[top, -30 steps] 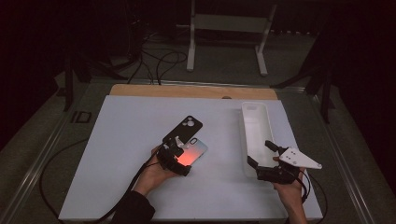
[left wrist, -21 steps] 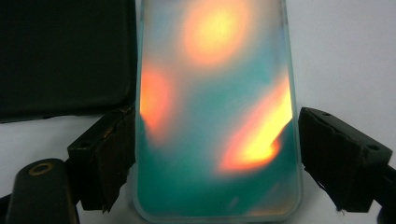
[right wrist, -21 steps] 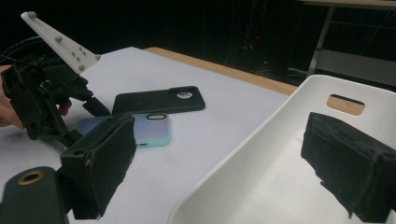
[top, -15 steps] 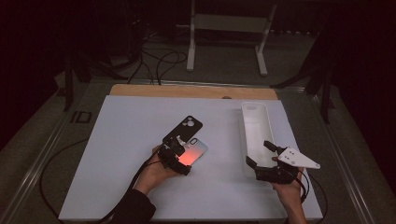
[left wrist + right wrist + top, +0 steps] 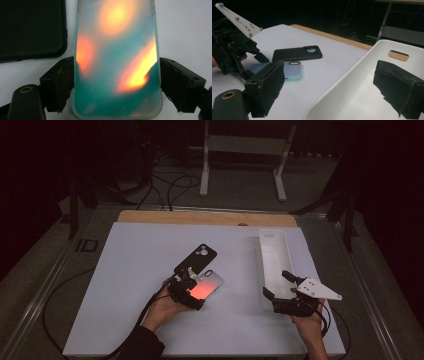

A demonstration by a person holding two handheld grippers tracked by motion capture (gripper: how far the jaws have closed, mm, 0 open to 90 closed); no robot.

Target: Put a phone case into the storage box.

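Note:
A phone in a shimmering teal-and-orange case lies flat on the white table. My left gripper is shut on its near end, one pad against each long side. A black phone case lies just beyond it, back up, touching or nearly touching it. My right gripper stands open astride the near left wall of a long white tray. One jaw is inside the tray and one outside, with nothing gripped.
The white table top has a wooden strip along its far edge. A white metal stand and cables lie on the floor behind. The tray holds nothing that I can see.

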